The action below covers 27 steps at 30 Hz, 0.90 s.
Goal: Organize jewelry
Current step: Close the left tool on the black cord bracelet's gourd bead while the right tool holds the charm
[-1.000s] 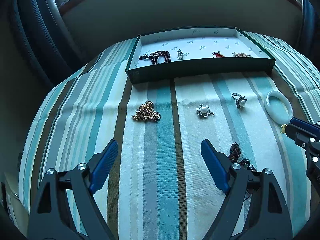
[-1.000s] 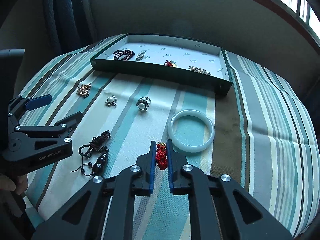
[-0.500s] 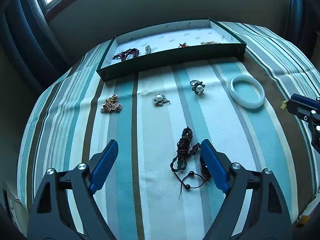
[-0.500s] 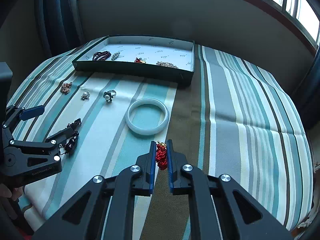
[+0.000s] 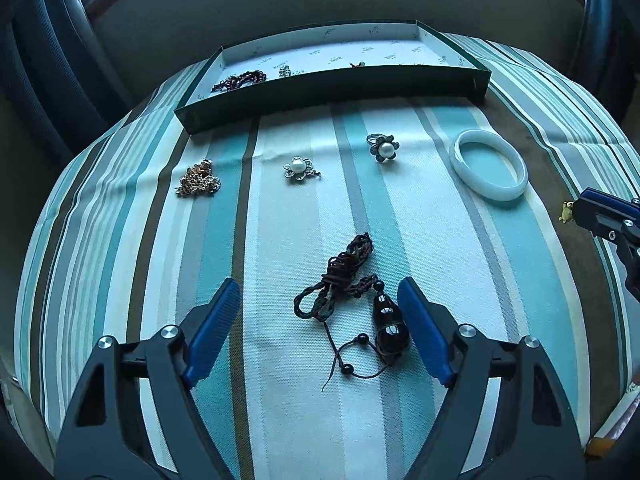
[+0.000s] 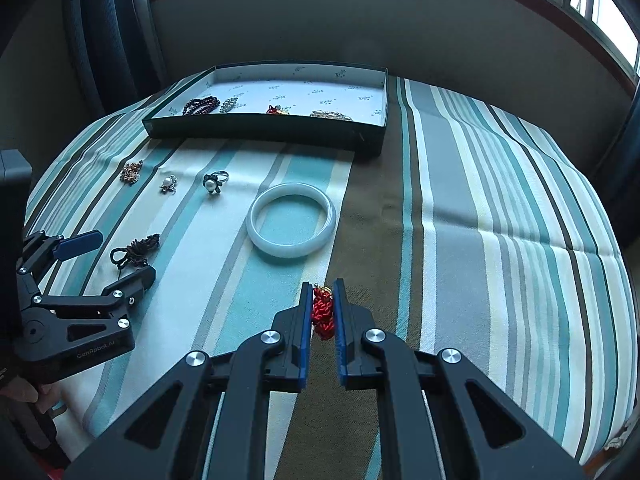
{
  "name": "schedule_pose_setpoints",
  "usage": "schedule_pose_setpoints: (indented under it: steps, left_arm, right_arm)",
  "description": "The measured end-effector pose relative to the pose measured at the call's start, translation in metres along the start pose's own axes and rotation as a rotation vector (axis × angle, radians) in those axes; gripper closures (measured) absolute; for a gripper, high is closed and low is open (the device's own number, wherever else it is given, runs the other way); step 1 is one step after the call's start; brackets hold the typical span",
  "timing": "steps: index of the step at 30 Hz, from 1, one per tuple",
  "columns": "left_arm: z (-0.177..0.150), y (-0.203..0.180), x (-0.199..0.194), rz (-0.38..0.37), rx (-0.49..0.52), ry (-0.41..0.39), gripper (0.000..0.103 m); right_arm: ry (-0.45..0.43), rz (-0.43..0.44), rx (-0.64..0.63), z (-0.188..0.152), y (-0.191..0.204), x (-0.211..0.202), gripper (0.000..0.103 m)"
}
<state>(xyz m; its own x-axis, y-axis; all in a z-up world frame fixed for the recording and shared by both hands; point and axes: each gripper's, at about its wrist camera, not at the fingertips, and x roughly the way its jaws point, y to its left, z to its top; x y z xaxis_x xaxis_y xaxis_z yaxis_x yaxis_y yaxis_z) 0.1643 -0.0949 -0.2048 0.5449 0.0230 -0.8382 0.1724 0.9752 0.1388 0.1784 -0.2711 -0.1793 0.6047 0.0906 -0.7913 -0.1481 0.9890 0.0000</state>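
Note:
My left gripper (image 5: 316, 308) is open low over the striped cloth, its blue pads on either side of a dark braided cord necklace (image 5: 344, 280) with a black pendant (image 5: 388, 326). My right gripper (image 6: 323, 300) is shut on a red knotted cord charm (image 6: 323, 312) with a small gold piece at its tip. On the cloth lie a white bangle (image 6: 291, 220), a pearl flower ring (image 5: 383, 150), a pearl brooch (image 5: 298, 168) and a gold chain heap (image 5: 198, 180). The green tray (image 6: 264, 130) at the back holds several pieces.
The table is round, with its edge dropping away on all sides. A wall and dark curtains stand behind the tray. A hand (image 6: 24, 396) holds the left gripper's body at the lower left of the right wrist view.
My left gripper has swung right and come over the dark cord necklace, which now lies between its pads. My right gripper, still gripping the red charm, pulled back toward the table's near edge.

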Motion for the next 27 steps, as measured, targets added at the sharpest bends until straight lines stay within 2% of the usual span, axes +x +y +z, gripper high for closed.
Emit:
schedule_pose_setpoints:
  steps: [9,12,14,16,27]
  left_arm:
    - [-0.0087,-0.0029,-0.0082,-0.053,0.012,-0.01,0.05]
    - [-0.0093,-0.0069,-0.0099,-0.071,0.032,-0.015,0.065]
    - [-0.0099,-0.0084,-0.0106,-0.098,0.044,-0.018,0.081]
    - [-0.0101,-0.0078,-0.0106,-0.116,0.042,-0.016,0.086]
    - [-0.0097,-0.0035,-0.0102,-0.123,0.038,-0.015,0.089]
  right_arm:
    - [-0.004,0.005,-0.001,0.0005,0.0003,-0.001,0.093]
    - [-0.006,0.004,-0.005,0.0006,0.0024,-0.002,0.093]
    - [-0.005,0.004,-0.009,0.0005,0.0038,-0.0022,0.093]
    - [-0.003,0.004,-0.011,0.0,0.0049,-0.0018,0.093]
    - [0.0,0.005,-0.013,-0.0002,0.0054,-0.001,0.093]
